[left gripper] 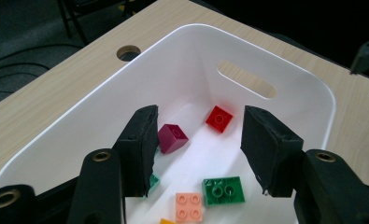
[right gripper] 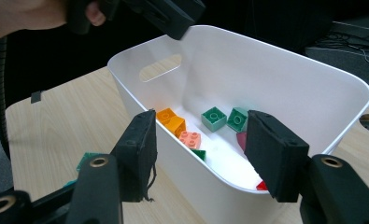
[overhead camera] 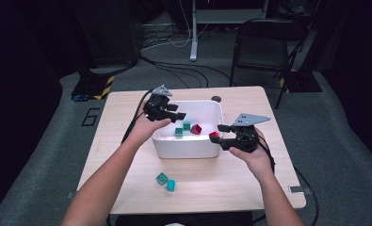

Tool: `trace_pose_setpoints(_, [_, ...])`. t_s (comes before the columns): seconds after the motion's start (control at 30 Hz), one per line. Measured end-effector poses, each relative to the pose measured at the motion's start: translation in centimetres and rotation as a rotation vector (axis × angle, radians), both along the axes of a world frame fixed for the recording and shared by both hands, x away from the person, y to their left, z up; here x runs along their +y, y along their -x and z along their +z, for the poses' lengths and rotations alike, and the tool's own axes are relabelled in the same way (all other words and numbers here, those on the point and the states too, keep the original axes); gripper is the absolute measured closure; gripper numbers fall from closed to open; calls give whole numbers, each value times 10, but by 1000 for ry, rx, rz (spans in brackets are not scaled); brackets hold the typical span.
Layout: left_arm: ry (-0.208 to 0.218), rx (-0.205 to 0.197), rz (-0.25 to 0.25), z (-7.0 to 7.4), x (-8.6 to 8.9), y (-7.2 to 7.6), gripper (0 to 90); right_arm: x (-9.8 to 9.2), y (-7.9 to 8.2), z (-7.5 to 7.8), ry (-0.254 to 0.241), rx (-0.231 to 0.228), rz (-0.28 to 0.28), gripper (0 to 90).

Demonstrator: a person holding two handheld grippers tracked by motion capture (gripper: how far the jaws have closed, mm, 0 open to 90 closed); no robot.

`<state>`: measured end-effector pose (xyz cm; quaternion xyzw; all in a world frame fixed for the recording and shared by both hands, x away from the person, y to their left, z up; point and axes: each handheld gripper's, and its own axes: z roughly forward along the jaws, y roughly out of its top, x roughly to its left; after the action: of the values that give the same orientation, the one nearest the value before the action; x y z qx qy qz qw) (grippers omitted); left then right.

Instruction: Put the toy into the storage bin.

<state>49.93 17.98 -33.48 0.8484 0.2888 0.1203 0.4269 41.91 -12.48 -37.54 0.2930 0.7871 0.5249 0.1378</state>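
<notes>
The left gripper [overhead camera: 167, 113] hung over the white plastic bin [overhead camera: 207, 149] mid-tabletop, jaws spread and empty above bricks inside; two teal plastic bricks [overhead camera: 165, 181] waited near the tabletop's front edge.

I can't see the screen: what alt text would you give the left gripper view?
Two black padded jaws of the left gripper stand apart with nothing between them, above a white bin on a wooden table. Inside the bin lie toy bricks: a red brick, a maroon brick, a green brick and a peach brick.
</notes>
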Motion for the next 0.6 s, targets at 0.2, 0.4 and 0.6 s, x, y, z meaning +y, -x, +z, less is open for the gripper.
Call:
trace_pose_setpoints(0.2, [9,-23,2,6,20,23,462,0,1,1,1,0,-3,429])
trace_pose_setpoints(0.4, [14,-30,-3,10,35,44,462,2,0,0,7,0,-1,428])
trace_pose_setpoints(0.6, [11,-49,-19,10,43,65,464,3,1,0,5,0,0,428])
